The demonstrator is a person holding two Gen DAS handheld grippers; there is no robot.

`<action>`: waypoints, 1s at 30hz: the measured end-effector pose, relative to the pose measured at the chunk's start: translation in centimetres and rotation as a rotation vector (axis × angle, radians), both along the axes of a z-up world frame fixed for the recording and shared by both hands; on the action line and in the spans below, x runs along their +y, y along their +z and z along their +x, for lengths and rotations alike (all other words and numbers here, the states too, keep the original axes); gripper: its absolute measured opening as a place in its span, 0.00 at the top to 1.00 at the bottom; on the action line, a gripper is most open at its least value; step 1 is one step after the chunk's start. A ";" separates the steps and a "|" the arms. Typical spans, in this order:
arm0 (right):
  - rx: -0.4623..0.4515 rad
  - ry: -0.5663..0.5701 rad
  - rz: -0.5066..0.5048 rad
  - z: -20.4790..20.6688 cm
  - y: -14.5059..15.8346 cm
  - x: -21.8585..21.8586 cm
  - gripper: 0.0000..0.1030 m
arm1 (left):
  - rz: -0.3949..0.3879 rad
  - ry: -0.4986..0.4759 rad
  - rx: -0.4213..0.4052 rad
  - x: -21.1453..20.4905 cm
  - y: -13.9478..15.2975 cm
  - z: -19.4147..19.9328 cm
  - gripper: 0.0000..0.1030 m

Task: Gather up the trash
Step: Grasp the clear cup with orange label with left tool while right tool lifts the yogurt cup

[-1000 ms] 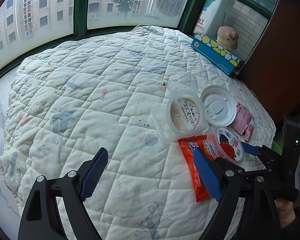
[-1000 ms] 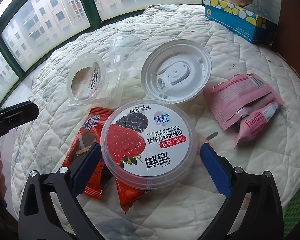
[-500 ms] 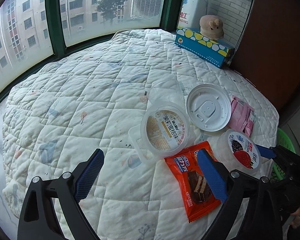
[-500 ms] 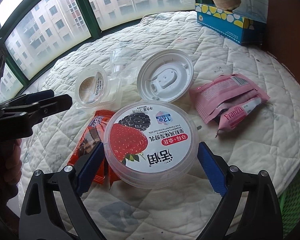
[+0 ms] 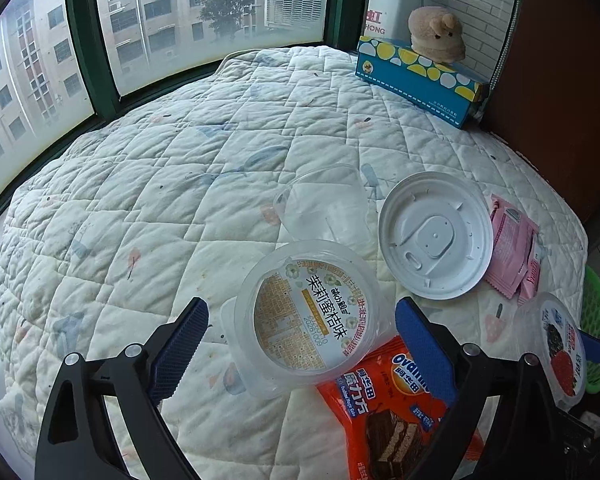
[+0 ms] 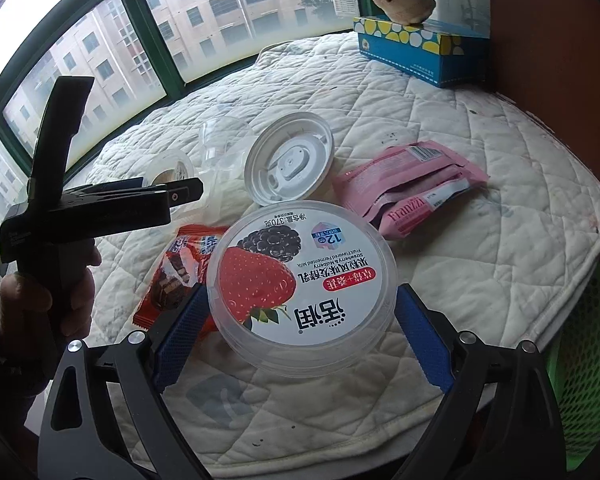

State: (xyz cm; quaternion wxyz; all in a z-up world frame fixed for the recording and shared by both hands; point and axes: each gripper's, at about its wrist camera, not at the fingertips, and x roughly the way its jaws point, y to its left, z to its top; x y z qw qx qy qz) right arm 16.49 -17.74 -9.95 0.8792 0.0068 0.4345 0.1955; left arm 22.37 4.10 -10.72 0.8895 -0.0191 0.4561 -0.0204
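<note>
our right hand-held gripper [image 6: 300,330] clamps the strawberry yogurt tub [image 6: 300,280] between its pads, above the quilted bed [image 6: 480,168]. our left hand-held gripper [image 5: 302,342] is closing around the clear jasmine tub [image 5: 306,316], pads not pressing. beyond lie the white lid [image 5: 436,240] and pink wrappers [image 6: 412,184].

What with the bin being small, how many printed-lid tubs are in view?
2. The yellow-labelled tub lies on the quilt beside the red wrapper; the strawberry tub is held in the right gripper. None seems hidden.
</note>
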 end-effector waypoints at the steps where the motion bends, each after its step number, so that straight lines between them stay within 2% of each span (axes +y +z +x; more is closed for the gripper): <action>1: 0.000 -0.004 0.002 -0.1 0.0 -0.2 0.11 | -0.002 0.001 0.008 0.0 -0.2 0.2 0.21; 6: -0.004 -0.026 0.009 -0.6 0.2 -1.2 0.11 | -0.027 0.013 0.018 0.4 -0.5 0.4 0.37; 12: -0.018 -0.055 0.020 -1.2 0.7 -2.5 0.11 | -0.056 0.012 -0.001 0.5 0.5 -0.6 0.37; 19: -0.037 -0.106 0.026 -2.1 1.3 -4.9 0.11 | -0.083 -0.018 -0.049 -0.5 3.2 -2.7 0.37; 30: -0.059 -0.263 0.014 -4.6 1.9 -12.5 0.11 | -0.105 -0.146 -0.106 -6.5 6.6 -4.8 0.37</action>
